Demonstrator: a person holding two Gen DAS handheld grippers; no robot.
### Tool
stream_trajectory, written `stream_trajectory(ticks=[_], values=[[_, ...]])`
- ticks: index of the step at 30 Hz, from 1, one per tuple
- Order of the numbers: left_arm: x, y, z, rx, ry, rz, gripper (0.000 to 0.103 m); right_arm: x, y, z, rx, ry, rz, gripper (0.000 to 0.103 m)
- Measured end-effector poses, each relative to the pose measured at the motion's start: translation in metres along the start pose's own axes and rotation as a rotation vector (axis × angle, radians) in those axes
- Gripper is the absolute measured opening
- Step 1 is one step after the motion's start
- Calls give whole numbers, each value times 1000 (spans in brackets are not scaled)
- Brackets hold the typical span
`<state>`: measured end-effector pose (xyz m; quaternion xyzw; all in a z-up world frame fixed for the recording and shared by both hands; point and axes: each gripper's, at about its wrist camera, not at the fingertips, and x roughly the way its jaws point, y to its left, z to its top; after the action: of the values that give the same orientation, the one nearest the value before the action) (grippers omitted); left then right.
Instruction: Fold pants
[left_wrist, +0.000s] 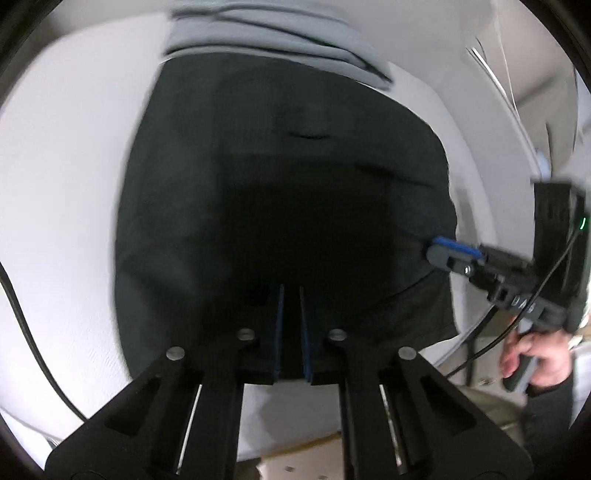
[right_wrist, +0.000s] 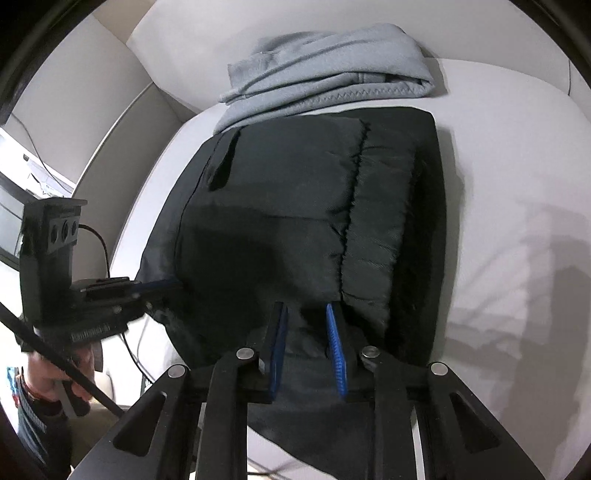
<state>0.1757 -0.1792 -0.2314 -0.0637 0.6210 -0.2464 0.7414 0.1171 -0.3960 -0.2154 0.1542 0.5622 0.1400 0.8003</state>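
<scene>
Black pants (left_wrist: 277, 166) lie folded into a thick rectangle on a white cushion (left_wrist: 66, 184). My left gripper (left_wrist: 291, 291) sits at their near edge, its blue pads almost together with dark cloth pinched between them. In the right wrist view the left gripper (right_wrist: 162, 285) bites the left edge of the pants (right_wrist: 295, 203). My right gripper (right_wrist: 306, 308) is shut on a bunched layer of the fabric at the near edge, with cloth filling the narrow gap between its pads. From the left wrist view the right gripper (left_wrist: 437, 247) grips the pants' right edge.
A folded grey garment (right_wrist: 325, 70) lies just behind the pants, touching their far edge. A black cable (left_wrist: 22, 325) runs over the cushion at the left. A person's hand (left_wrist: 535, 354) holds the right gripper's handle. The white cushion (right_wrist: 517, 184) extends to the right.
</scene>
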Motion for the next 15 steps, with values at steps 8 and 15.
stream_trajectory(ticks=[8,15], values=[[16,31,-1,-35,44,70,0,-3,-19,-13,48,21,46,20],[-21,11,7,10,-7,91,1,-19,-13,-8,33,60,21,16]])
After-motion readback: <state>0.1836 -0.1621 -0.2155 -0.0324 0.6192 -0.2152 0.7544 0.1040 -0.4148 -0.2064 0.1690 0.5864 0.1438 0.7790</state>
